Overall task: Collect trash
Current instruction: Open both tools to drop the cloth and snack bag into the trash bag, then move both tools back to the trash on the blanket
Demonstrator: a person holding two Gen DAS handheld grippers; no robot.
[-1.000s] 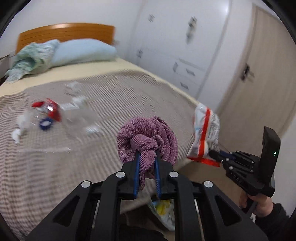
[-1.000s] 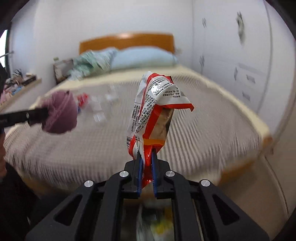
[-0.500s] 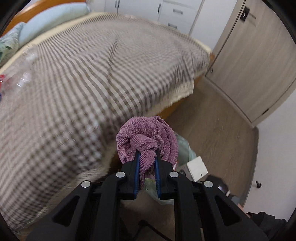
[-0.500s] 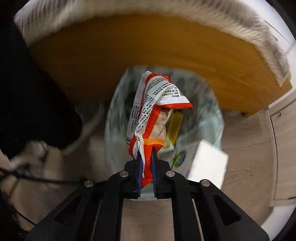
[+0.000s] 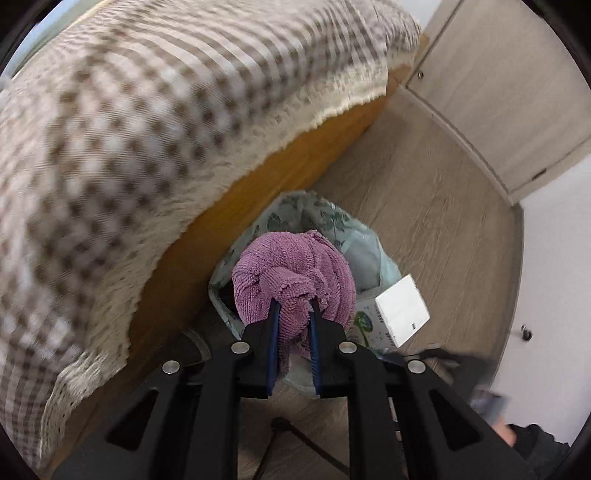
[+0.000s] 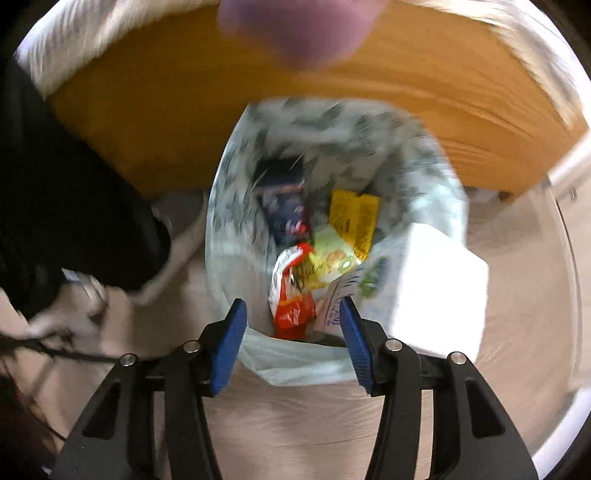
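Observation:
My left gripper (image 5: 293, 314) is shut on a balled purple cloth (image 5: 295, 269), held just above the mouth of a leaf-printed trash bag (image 5: 354, 236) on the floor by the bed. In the right wrist view the same purple cloth (image 6: 303, 29) shows as a blur at the top. My right gripper (image 6: 291, 317) hangs over the trash bag (image 6: 236, 206) and its jaws are opening, with nothing pressed between the pads. The red and white snack wrapper (image 6: 291, 291) lies loose inside the bag, below the fingers, among other wrappers.
A white carton (image 6: 432, 284) leans out of the bag's right side, and the same carton (image 5: 400, 310) shows in the left wrist view. The wooden bed frame (image 6: 258, 96) and checked bedspread (image 5: 129, 129) stand right behind the bag. Wood floor (image 5: 443, 206) and a door (image 5: 509, 85) lie to the right.
Both grippers came down from above the bed to the trash bag. The right gripper's jaws parted and the snack wrapper dropped into the bag. The left still holds the purple cloth.

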